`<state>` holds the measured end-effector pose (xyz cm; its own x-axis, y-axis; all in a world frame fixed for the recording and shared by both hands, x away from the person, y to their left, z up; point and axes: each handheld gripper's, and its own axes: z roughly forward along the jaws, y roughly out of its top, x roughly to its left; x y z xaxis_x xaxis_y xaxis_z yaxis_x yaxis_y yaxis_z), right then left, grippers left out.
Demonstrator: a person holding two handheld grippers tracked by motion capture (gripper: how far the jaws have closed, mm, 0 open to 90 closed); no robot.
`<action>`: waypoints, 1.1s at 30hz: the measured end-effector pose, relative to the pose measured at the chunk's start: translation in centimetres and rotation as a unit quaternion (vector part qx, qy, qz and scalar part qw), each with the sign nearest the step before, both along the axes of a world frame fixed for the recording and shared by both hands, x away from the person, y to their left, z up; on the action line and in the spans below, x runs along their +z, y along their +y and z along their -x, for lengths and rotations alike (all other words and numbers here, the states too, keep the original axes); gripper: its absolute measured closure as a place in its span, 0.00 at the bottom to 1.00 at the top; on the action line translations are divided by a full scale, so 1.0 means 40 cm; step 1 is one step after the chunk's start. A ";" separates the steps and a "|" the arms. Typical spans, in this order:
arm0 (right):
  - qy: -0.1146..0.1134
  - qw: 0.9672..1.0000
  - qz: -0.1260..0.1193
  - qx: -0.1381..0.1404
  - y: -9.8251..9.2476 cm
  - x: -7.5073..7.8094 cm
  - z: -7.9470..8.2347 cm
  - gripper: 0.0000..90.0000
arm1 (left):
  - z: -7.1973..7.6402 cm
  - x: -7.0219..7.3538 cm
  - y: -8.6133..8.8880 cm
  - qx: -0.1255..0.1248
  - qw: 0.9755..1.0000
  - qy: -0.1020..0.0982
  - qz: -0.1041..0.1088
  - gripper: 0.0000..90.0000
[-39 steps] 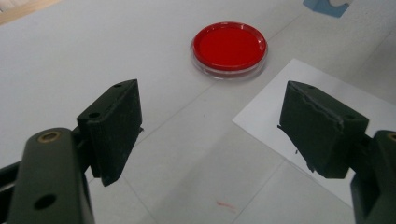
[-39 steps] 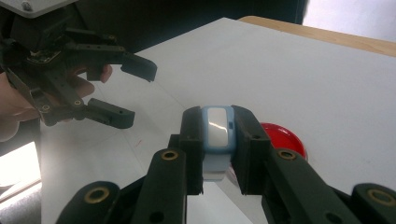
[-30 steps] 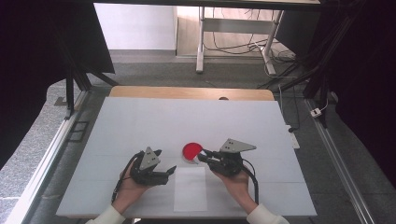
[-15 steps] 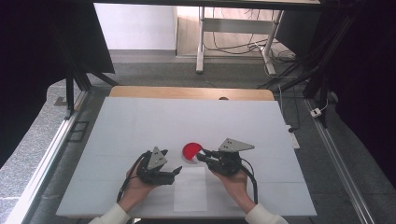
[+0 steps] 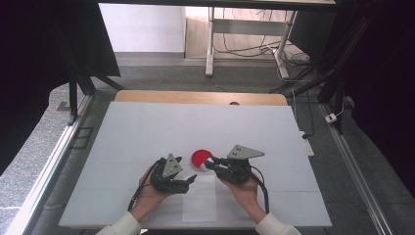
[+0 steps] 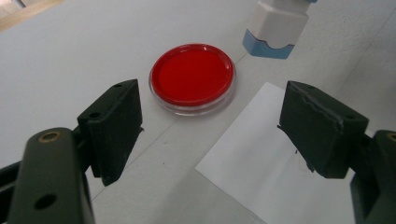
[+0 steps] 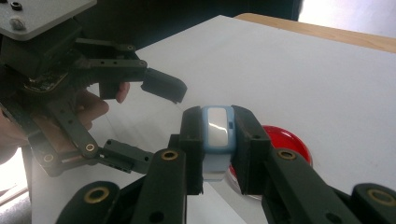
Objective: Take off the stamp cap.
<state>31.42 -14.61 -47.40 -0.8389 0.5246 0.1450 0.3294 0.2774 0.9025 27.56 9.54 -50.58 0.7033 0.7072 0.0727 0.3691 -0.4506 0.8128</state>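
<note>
White table (image 5: 147,132): stamp (image 7: 218,128) by dish (image 6: 192,77) rim.

no readable text, labels or numbers anywhere

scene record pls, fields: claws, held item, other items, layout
left claw: open, holds nothing, aimed at the dish
right claw: shut on the stamp
stamp: white body, blue base, held above the table near the dish
dish: round, clear rim, red inside, flat on the table
paper: white sheet, flat, on the person's side of the dish, apart from it
table: white top, wooden strip along the far edge
</note>
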 end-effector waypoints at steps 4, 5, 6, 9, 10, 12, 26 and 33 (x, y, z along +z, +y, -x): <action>0.000 1.000 -0.001 -0.001 0.002 0.000 0.000 0.83 | -0.003 -0.001 -0.010 -0.001 1.000 -0.001 -0.002 0.24; -0.001 1.000 0.000 -0.001 0.002 0.000 0.000 0.83 | -0.004 -0.002 -0.013 -0.002 1.000 -0.001 -0.002 0.24; -0.001 1.000 0.000 -0.002 0.002 0.000 0.000 0.83 | -0.004 -0.003 -0.015 -0.002 1.000 -0.001 -0.002 0.24; -0.001 1.000 0.000 -0.002 0.002 0.000 0.000 0.83 | -0.006 -0.003 -0.021 -0.004 1.000 -0.002 -0.003 0.24; -0.001 1.000 -0.001 -0.003 0.002 0.000 0.000 0.83 | -0.006 -0.003 -0.023 -0.004 1.000 -0.002 -0.004 0.24; 0.000 1.000 -0.001 -0.004 0.002 -0.001 0.000 0.83 | -0.007 -0.004 -0.026 -0.005 1.000 -0.002 -0.005 0.24; -0.007 1.000 -0.002 -0.008 0.009 -0.003 0.002 0.83 | -0.019 -0.006 -0.053 -0.013 1.000 0.000 0.002 0.26; -0.004 1.000 -0.008 -0.012 0.011 0.000 0.001 0.83 | -0.025 -0.007 -0.070 -0.018 1.000 -0.003 0.000 0.27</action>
<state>31.37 -14.17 -47.42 -0.8273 0.5422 0.1468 0.3282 0.2546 0.9096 28.55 6.72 -50.86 0.7283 0.6809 0.0773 0.3473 -0.4640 0.8149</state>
